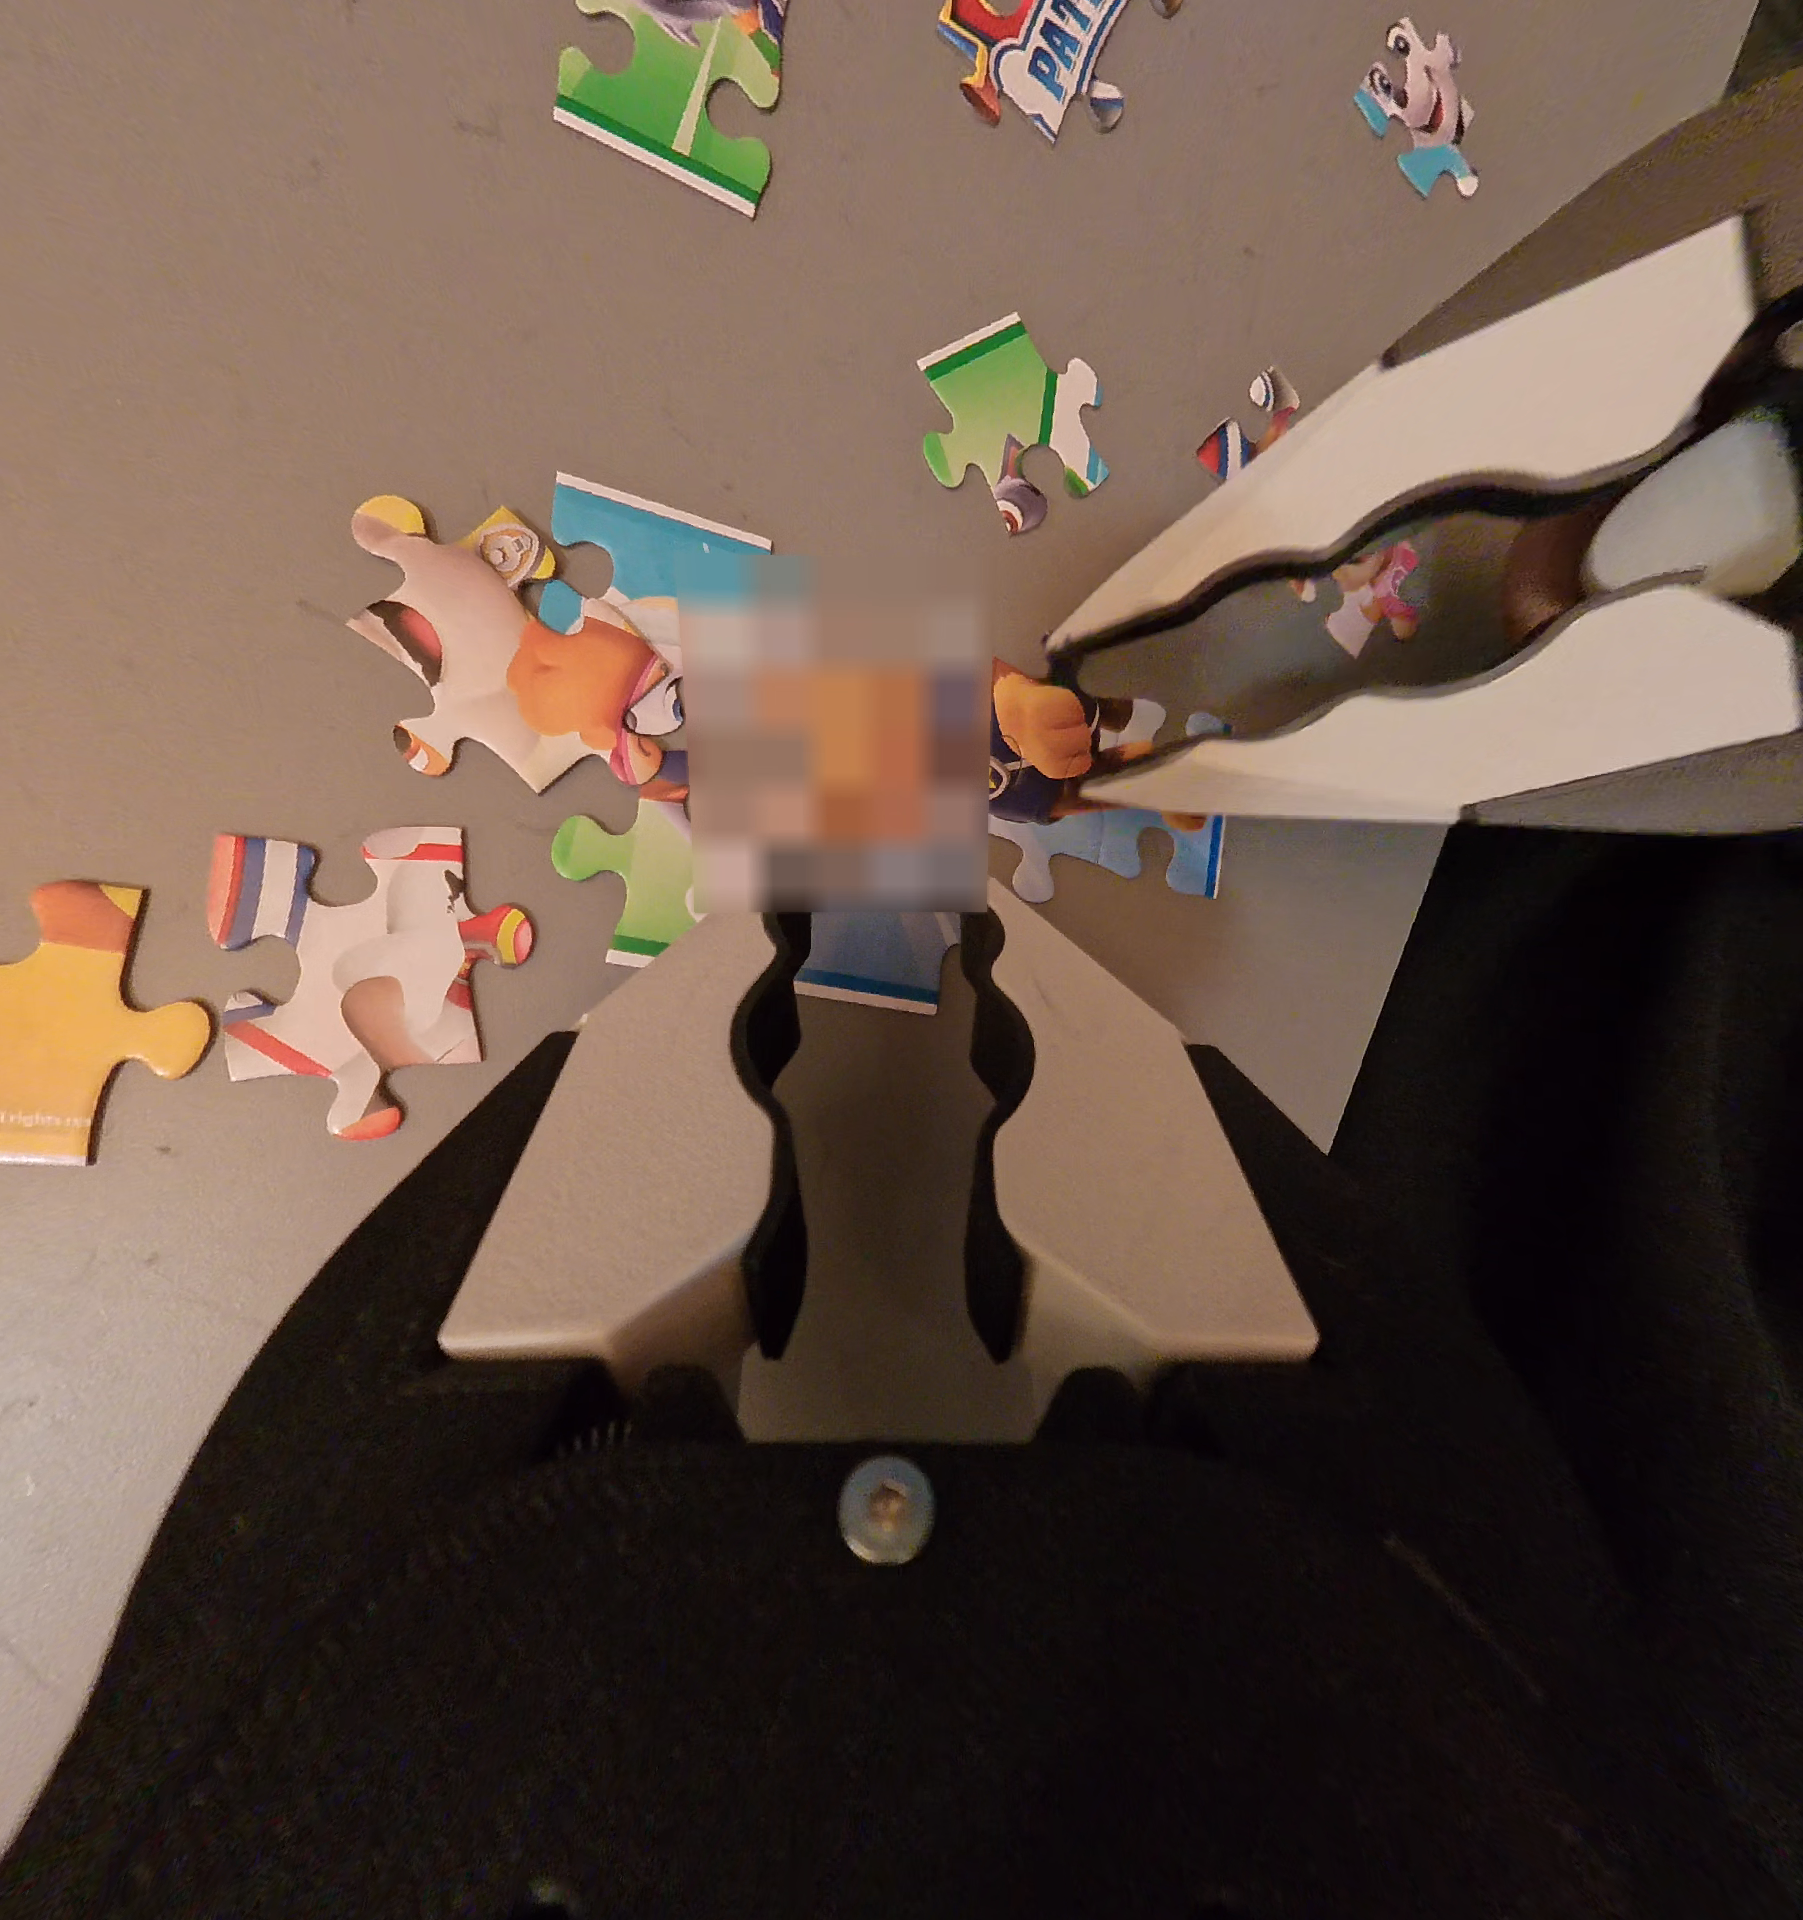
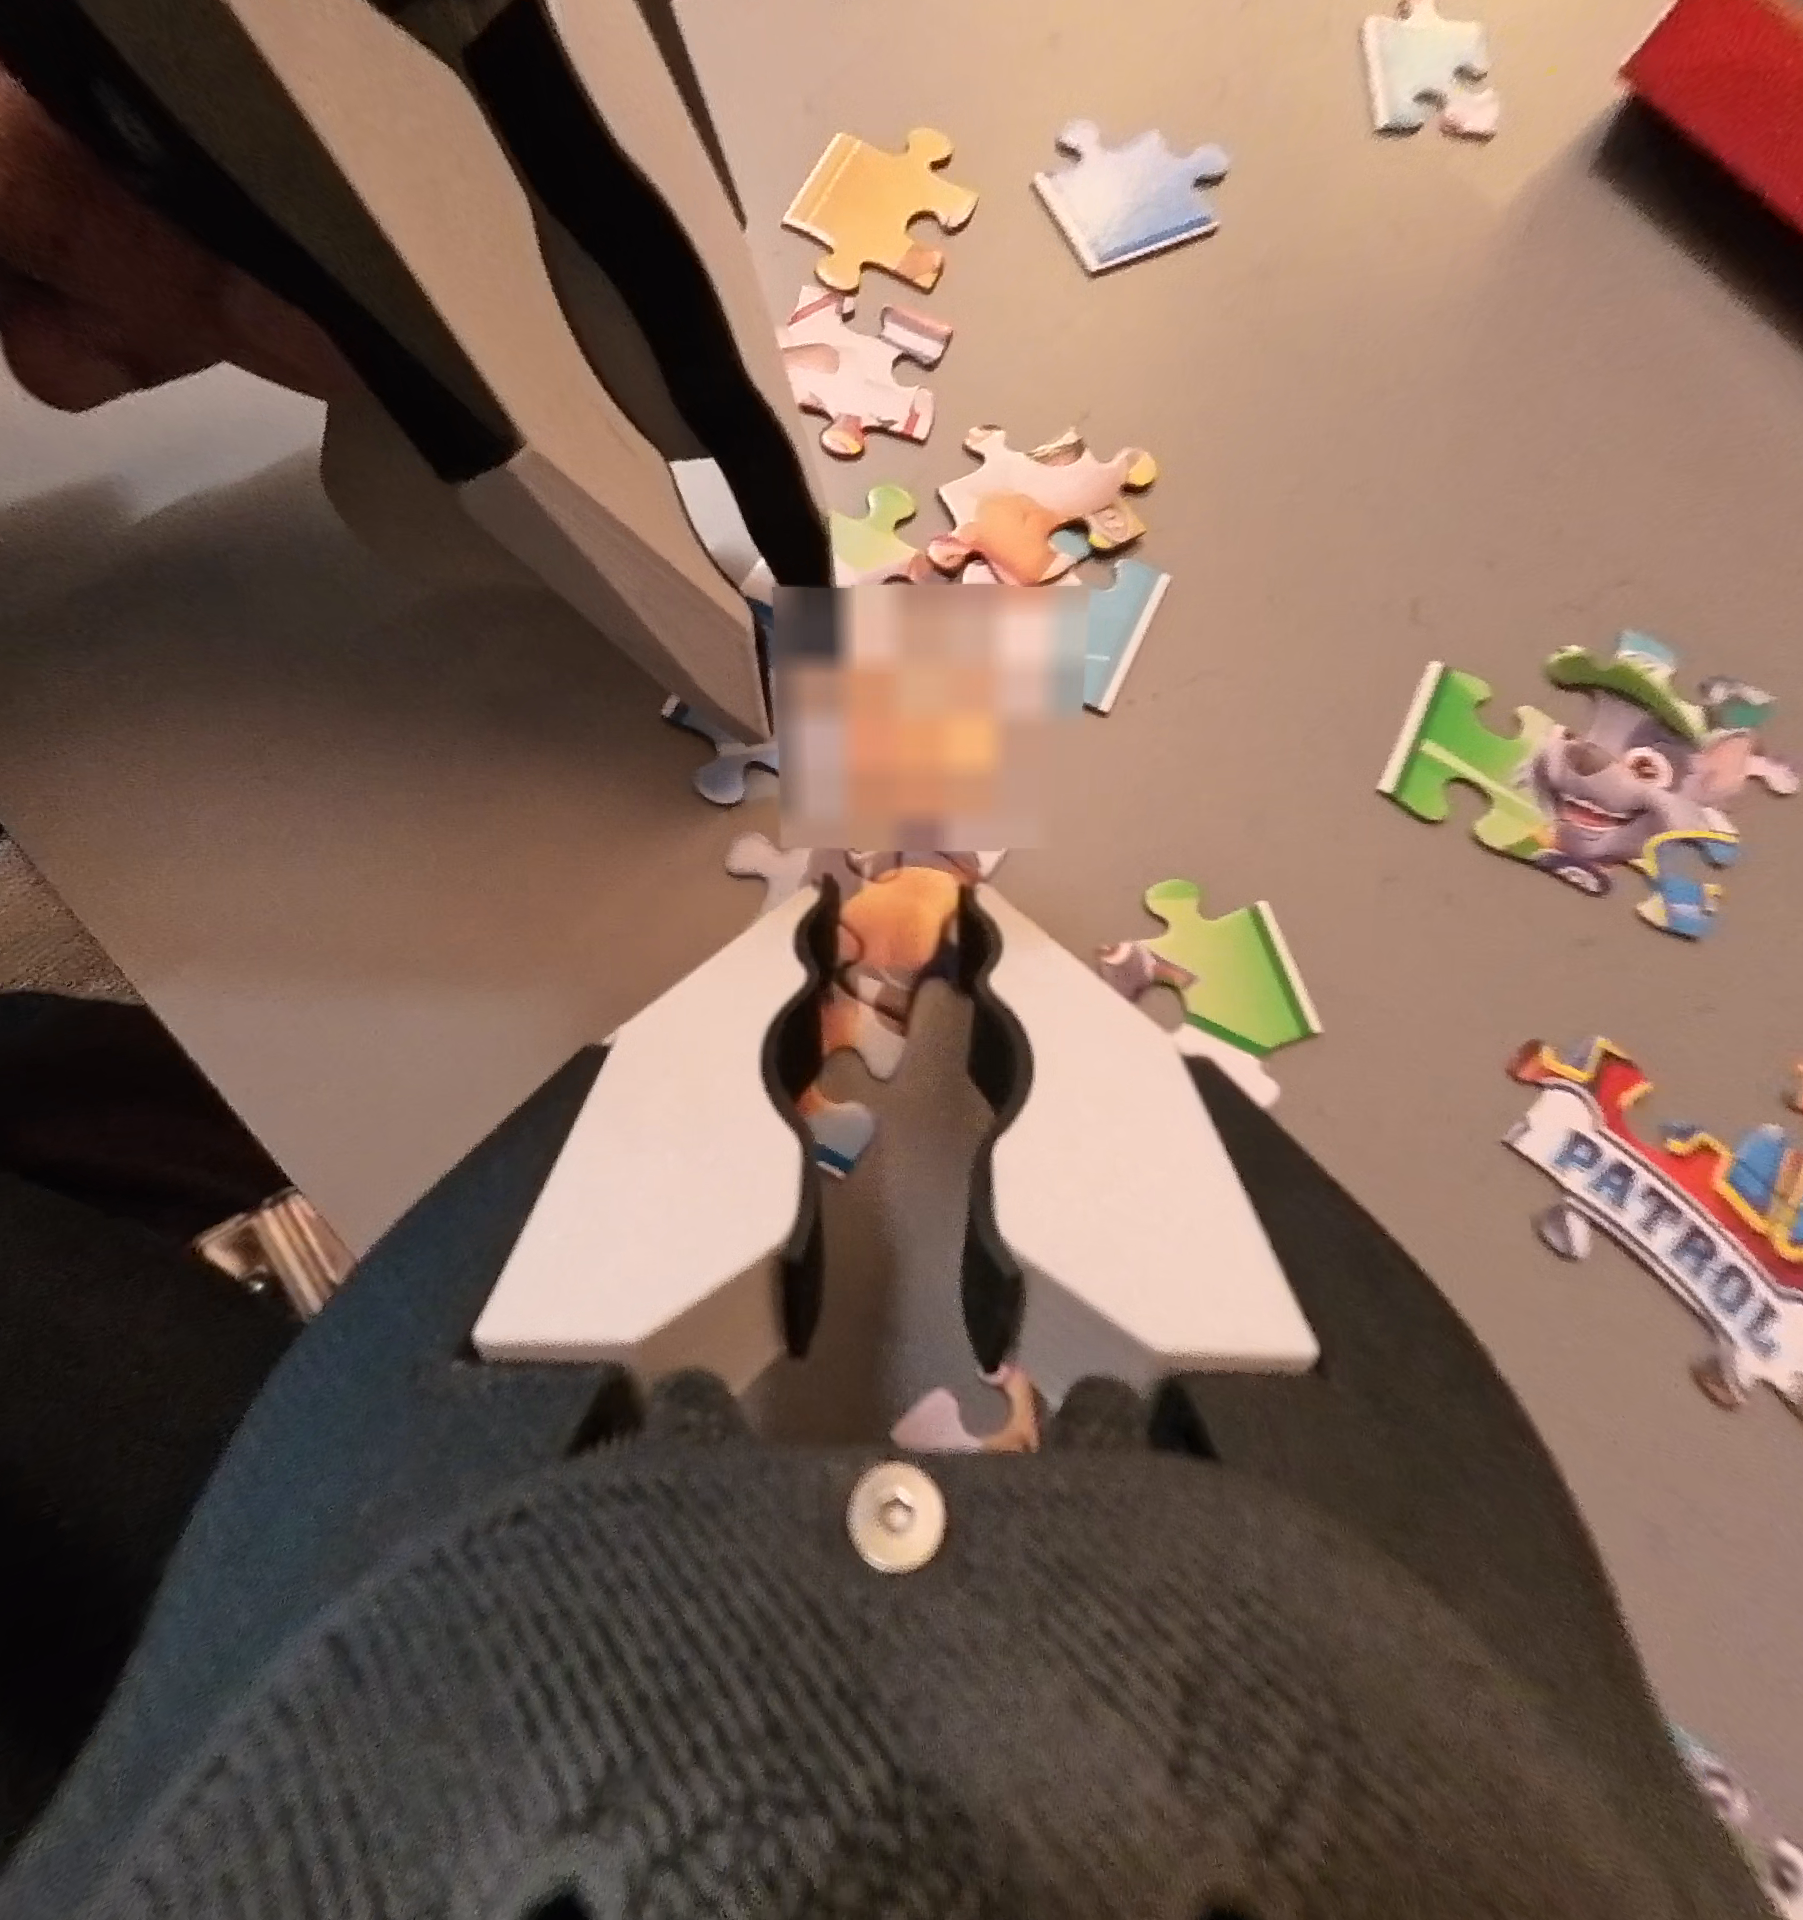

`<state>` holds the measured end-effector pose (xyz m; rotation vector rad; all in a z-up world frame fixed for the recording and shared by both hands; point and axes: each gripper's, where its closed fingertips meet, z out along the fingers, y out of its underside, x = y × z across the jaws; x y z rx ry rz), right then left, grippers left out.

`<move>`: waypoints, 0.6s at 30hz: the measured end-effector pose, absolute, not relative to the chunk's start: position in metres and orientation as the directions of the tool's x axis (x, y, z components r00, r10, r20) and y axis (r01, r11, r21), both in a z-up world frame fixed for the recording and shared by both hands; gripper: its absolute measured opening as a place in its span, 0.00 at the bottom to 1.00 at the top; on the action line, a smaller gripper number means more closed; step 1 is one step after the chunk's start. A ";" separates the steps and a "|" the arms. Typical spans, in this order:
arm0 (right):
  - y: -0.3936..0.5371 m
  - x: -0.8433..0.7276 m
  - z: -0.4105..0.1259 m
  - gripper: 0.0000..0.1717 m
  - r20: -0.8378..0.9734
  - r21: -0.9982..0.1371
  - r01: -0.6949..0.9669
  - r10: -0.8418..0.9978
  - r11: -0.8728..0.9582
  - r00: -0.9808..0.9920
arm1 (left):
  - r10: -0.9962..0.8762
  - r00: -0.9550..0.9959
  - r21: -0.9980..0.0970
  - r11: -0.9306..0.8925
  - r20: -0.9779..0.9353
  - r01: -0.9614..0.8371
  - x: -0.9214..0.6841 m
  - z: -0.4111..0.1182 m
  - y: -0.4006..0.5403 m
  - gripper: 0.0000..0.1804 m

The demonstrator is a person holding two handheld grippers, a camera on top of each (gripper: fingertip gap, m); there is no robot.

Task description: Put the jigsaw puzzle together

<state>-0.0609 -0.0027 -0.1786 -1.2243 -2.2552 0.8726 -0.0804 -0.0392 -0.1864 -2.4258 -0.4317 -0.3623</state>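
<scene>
We are looking down on a grey worktop strewn with jigsaw pieces. The left hand-held gripper is hovering with its jaws apart over the near edge of a joined cluster of pieces (its middle is lying under a blurred patch). Between its fingertips a blue piece with a white border is showing, lying flat on the worktop, and neither pad is pressing on it, so this gripper is holding nothing.

The right hand-held gripper is coming in from the right side, its tips at the right edge of the same cluster, over a piece showing an orange and navy cartoon figure. In its own view the jaws are standing a little apart with that orange piece lying on the worktop under the gap; we are not able to tell whether the pads are touching it.

To the left of the cluster we are seeing a white and orange piece, a white piece with red and blue stripes and a yellow piece. Farther off, well apart, are lying a green piece, another green piece, and a small white puppy piece. In the right wrist view a red box corner is showing at the top right.
</scene>
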 end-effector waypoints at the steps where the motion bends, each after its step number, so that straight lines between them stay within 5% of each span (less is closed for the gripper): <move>1: 0.002 -0.060 -0.176 0.12 0.074 -0.704 0.583 0.857 0.407 -0.509 | 0.215 0.908 -0.545 -0.741 0.360 0.391 -0.081 -0.186 -0.039 0.14; 7: 0.017 -0.049 -0.183 0.12 0.009 -0.695 0.627 0.876 0.353 -0.482 | 0.202 0.917 -0.542 -0.755 0.343 0.370 -0.079 -0.185 -0.041 0.15; 12: 0.020 -0.043 -0.183 0.13 0.008 -0.700 0.624 0.878 0.347 -0.479 | 0.184 0.925 -0.651 -0.665 0.332 0.366 -0.083 -0.150 -0.039 0.14; 18: 0.019 -0.035 -0.180 0.14 -0.055 -0.702 0.640 0.873 0.312 -0.485 | 0.313 0.911 -0.555 -0.723 0.269 0.413 -0.103 -0.175 -0.070 0.15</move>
